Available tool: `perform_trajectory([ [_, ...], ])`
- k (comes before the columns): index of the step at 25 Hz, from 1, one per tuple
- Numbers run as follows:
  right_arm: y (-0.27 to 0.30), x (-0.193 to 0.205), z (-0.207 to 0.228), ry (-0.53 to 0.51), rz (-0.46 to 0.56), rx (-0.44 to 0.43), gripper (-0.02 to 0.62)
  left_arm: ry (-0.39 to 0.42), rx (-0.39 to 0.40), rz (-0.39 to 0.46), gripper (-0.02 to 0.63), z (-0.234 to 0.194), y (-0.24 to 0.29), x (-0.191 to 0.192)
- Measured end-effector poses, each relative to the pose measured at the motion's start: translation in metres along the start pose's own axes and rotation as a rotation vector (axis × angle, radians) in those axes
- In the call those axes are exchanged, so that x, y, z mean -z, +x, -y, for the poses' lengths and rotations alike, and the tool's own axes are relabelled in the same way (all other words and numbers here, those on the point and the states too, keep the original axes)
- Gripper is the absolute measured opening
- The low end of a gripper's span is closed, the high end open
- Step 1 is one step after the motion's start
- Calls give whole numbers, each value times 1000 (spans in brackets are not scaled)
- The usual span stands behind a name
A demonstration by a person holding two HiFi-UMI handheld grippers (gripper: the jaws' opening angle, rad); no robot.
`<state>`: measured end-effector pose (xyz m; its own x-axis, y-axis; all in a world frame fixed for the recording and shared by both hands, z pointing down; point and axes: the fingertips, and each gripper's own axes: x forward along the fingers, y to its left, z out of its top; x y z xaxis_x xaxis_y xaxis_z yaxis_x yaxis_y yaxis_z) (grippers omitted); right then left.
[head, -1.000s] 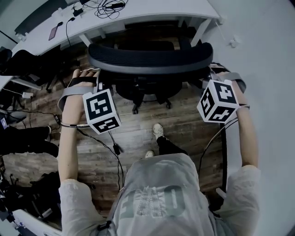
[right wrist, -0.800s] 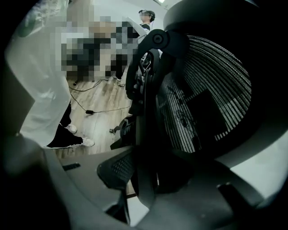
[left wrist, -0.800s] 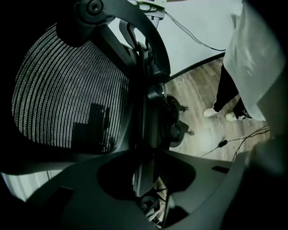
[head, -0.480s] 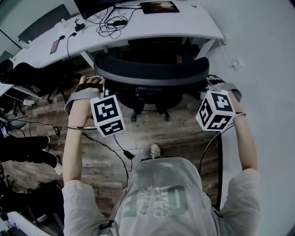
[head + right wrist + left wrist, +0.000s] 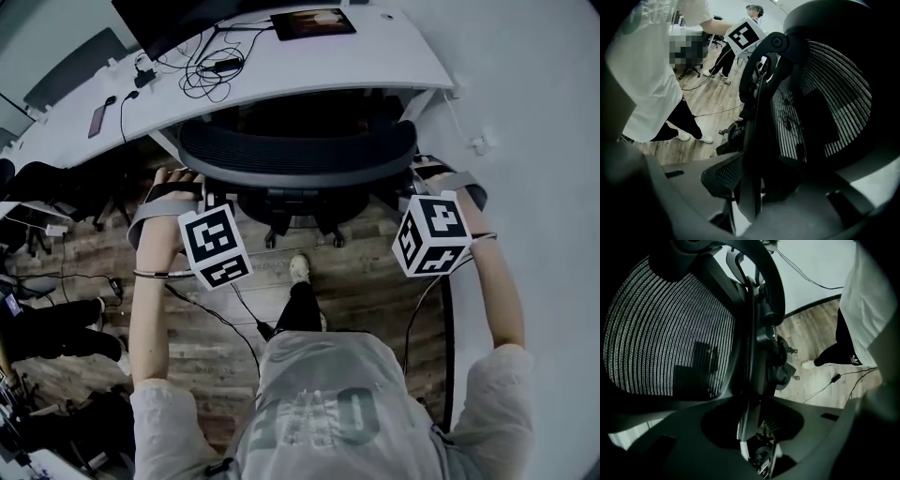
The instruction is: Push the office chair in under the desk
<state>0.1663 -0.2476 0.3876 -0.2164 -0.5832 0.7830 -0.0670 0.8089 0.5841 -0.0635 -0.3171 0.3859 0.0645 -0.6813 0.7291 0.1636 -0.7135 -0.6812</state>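
My right gripper (image 5: 752, 187) has its jaws closed on the thin side edge of the chair (image 5: 825, 93) back, and the dark rim stands upright between the fingers (image 5: 723, 177). The chair's mesh spreads up and away to the right of the fingers. To their left I see the wooden floor (image 5: 708, 93), a person's leg (image 5: 680, 118) in dark trousers, white shoes (image 5: 683, 136), and a thin cable (image 5: 717, 111) lying beyond them.
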Motion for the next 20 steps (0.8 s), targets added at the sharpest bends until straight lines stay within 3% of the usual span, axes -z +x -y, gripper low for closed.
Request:
perform_trajectory([
  [11,50,30,68,21,-16,8,110,-12,16,8,132,-45,46,-8],
  [15,70,37,101,-21,-53,22,112,-30,28,21,132,-71,67,-5],
  [20,97,39,136,-17,-28,1,110,-44,30,15,132,-98,92,3],
])
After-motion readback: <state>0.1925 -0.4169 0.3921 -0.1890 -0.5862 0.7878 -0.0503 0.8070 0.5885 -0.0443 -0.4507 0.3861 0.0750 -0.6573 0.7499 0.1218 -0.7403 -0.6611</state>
